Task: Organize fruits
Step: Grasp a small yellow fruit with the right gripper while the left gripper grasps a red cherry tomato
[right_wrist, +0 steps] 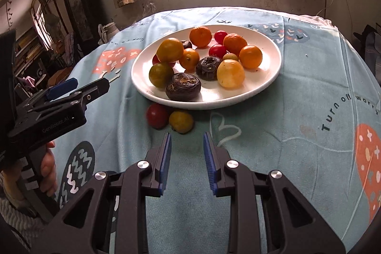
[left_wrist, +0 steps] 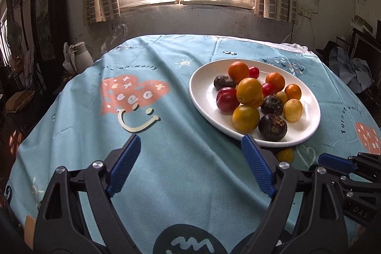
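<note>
Poised above the pale blue printed tablecloth (right_wrist: pixel 273 158): right gripper (right_wrist: pixel 187 142), blue pads near together and empty. Just ahead, slightly left, off the oval white ceramic plate (right_wrist: pixel 266 85) of heaped fruit: small yellow-orange fruit (right_wrist: pixel 181 122) beside small red fruit (right_wrist: pixel 156 115) (touching, apparently). Farther left, left gripper (left_wrist: pixel 190 143), spread wide, empty.

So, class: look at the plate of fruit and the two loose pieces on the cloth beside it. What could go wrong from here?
1. The yellow-orange fruit sits on top of other fruit on the white plate; pulling out a neighbour could send it rolling off.
2. The red fruit and small yellow fruit lie loose on the tablecloth, so a nudge from the right hand-held gripper may roll them away.
</note>
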Demonstrator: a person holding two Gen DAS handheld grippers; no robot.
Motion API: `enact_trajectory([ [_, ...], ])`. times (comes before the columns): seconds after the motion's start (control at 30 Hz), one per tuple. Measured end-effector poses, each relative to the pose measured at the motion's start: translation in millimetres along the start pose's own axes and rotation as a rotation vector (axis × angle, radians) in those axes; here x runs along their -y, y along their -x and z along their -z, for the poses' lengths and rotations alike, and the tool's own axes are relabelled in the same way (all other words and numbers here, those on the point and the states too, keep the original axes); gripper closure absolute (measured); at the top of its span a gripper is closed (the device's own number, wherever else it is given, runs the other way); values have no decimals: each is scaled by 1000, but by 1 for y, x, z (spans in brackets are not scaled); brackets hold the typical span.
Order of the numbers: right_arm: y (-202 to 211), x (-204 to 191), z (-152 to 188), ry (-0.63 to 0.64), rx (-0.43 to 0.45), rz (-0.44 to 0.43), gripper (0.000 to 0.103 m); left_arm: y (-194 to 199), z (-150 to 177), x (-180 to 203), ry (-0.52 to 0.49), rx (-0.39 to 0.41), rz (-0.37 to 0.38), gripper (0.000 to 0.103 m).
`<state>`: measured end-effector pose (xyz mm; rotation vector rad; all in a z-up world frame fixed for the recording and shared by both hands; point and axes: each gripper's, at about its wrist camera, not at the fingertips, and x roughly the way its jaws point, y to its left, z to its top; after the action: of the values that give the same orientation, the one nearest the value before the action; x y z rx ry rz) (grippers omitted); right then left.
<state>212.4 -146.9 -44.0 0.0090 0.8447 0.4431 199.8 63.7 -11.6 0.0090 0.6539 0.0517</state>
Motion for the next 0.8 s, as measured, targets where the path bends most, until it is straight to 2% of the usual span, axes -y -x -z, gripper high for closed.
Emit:
enact_trajectory([
  [0.13,-18,-7,-4,49,-27,21,75,2,2,7,-50,10,-18,15],
  [0.23,-31,-8,-9,57,-56,12,75,-1,2,5,-42,-8,-20,15],
  [0.37,-42,-14,-15,83,-49,36,75,-5,0,5,-39,-24,-8,15],
  [0.5,-49,-13,-18,74,-62,12,74,-5,2,10,-64,-32,8,15],
  [0.67,-36,-5,-13,52,-94,-21,76,-4,8,23,-112,-45,51,15],
  [0.8,-3,20,-10,-1,-29,32,76,-5,16,42,-173,-60,127,15],
])
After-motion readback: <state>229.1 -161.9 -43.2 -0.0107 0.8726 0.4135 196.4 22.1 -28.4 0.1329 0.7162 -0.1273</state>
